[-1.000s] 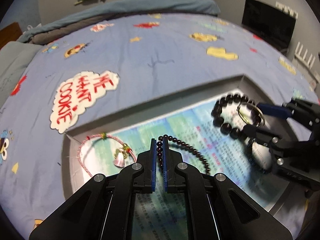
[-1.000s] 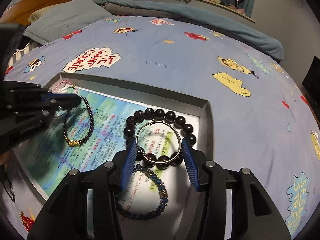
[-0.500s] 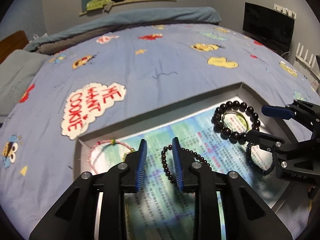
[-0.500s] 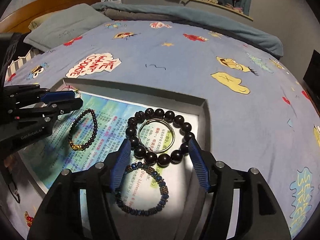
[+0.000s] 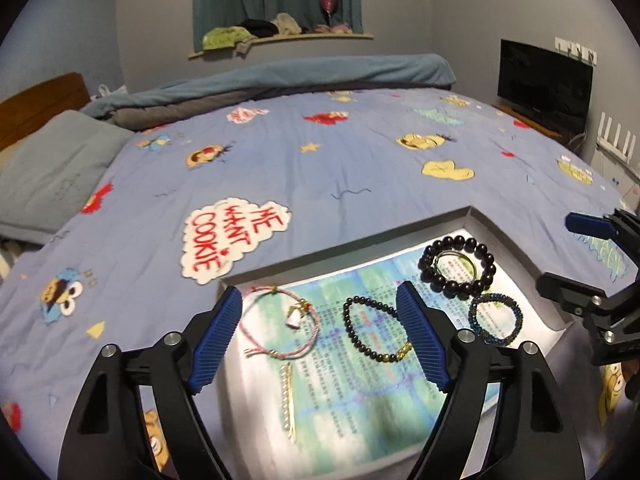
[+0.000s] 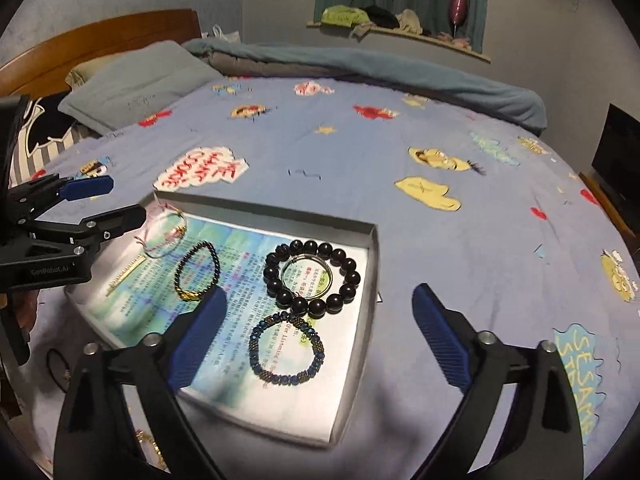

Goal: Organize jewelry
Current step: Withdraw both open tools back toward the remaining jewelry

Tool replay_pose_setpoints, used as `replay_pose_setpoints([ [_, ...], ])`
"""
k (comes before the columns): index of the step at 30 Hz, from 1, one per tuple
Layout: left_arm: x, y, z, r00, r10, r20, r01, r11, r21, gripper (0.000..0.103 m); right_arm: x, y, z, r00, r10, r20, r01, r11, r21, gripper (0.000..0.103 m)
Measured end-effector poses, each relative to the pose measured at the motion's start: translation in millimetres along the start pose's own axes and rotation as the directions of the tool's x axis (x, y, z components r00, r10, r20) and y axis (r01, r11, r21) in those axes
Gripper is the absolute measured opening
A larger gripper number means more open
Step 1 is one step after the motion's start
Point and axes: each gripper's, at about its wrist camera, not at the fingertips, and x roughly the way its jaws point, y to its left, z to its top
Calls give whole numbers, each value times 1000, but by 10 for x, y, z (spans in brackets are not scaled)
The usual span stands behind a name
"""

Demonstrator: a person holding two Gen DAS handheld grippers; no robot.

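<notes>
A shallow grey box (image 5: 352,246) (image 6: 374,264) lined with a printed page lies on the bed. In it rest a pink cord bracelet (image 5: 280,326) (image 6: 164,232), a gold bar clip (image 5: 289,404) (image 6: 126,274), a small dark bead bracelet with a gold charm (image 5: 372,332) (image 6: 198,274), a large black bead bracelet (image 5: 458,270) (image 6: 312,278) ringing a silver hoop (image 6: 307,274), and a blue bead bracelet (image 5: 496,320) (image 6: 286,350). My left gripper (image 5: 320,336) (image 6: 116,200) hangs above the box's left part, its jaws still opening, nothing between them. The right gripper (image 6: 320,332) (image 5: 576,252) hovers over the right part, jaws also still opening and holding nothing.
The box sits on a blue cartoon-print bedsheet (image 5: 320,168) with a grey pillow (image 5: 52,176) and rolled blanket (image 5: 280,76) behind. A dark screen (image 5: 544,84) stands at the right wall. A gold chain (image 6: 150,446) and a black band (image 6: 58,364) lie outside the box.
Both grippers let go and spread wide, then rose and drew back. The small dark bead bracelet and the silver hoop now lie loose in the box.
</notes>
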Motion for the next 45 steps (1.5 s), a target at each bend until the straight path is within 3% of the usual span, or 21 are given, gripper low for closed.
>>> replay_pose_setpoints([
  [8,-403,102,-138,999,21,44,-20,1000,-13,90,-372,39,-97,999,-5,40,5,1000,4,97],
  [20,-959,53,-781,998,-13,54,12,1000,12,92,-937,38,-536,993,20,118,-30,996,87,97],
  [26,-1052,-9,-1207,999,9,49,-10,1000,25,92,-993,105,-787,991,7,134,-23,993,114,97],
  [39,-916,47,-1737,1000,16,10,-15,998,-63,92,-814,455,-1196,990,9,140,-22,996,89,97],
  [45,-963,-80,-1833,998,48,50,-49,999,12,92,-659,533,-1334,992,23,121,-32,997,77,97],
])
